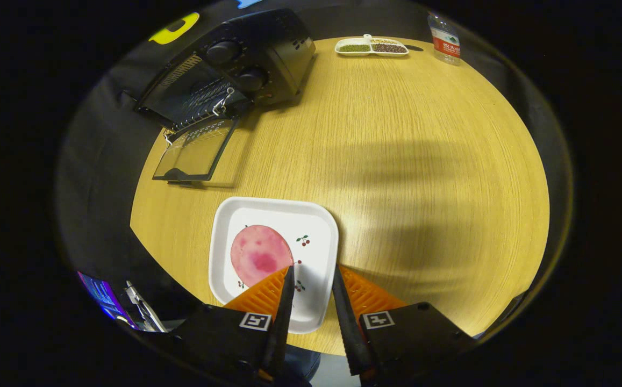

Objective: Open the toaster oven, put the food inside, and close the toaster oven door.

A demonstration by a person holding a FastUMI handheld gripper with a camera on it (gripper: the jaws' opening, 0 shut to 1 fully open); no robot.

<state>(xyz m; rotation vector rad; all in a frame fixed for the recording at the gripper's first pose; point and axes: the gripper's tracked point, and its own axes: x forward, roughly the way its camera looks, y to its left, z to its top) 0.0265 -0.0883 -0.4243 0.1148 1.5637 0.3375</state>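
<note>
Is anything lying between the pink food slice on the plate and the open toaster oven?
Nothing visible does. The food slice lies on the white plate, just ahead of the open gripper. Bare table runs from the plate to the lowered glass door of the toaster oven.

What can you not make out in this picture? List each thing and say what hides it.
- Toaster oven inside: gripper view, too dark behind the rack.
- Slice of food near edge: covered by one finger of the open tool.
- Small dish contents: too small to identify.
- Bottle top: cut off by the edge.
</note>
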